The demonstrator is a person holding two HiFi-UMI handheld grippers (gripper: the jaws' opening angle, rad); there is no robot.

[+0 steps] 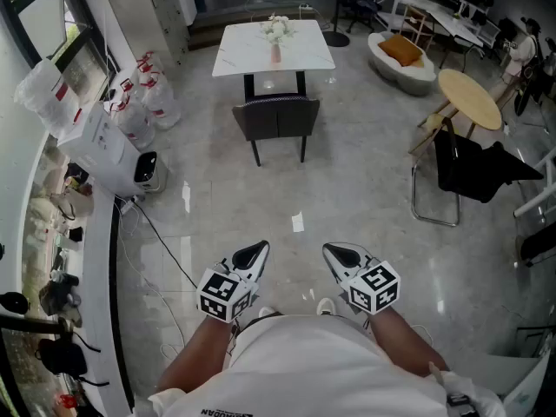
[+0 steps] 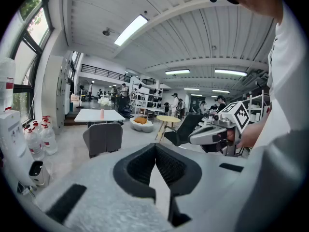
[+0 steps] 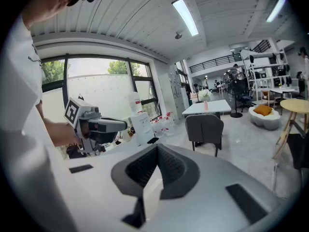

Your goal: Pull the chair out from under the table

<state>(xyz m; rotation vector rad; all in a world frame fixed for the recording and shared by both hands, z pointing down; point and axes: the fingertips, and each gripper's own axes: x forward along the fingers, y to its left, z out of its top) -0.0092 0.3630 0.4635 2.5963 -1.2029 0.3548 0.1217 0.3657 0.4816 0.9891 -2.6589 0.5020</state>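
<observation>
Approach is the step in hand: nothing of the task has been touched yet. Along the left edge of the floor (image 1: 365, 189), water bottles (image 1: 143, 94) and a white dispenser (image 1: 109, 150) stand by the window wall. A black cable (image 1: 161, 233) trails from there across the floor towards me, and I would keep my feet off it.

My left gripper (image 1: 253, 255) hangs low in front of me, its jaws pressed together with nothing between them. Straight ahead and well apart from both grippers, the grey chair (image 1: 276, 120) has its back towards me. It is pushed in at the near edge of the white table (image 1: 274, 55), which carries a vase of flowers (image 1: 276, 31).

My right gripper (image 1: 341, 255) hangs beside the left one, its jaws likewise together and empty. Further right, a round wooden table (image 1: 470, 96) and a black chair (image 1: 465, 168) stand off my path.

Next I need to walk forward over open floor until the backrest is within reach. Then I would spread the jaws of at least 1 gripper, close them over the top rim of the backrest and draw straight back. I judge the polished floor will let the legs slide. A low, level pull should keep the chair from tipping towards me.
</observation>
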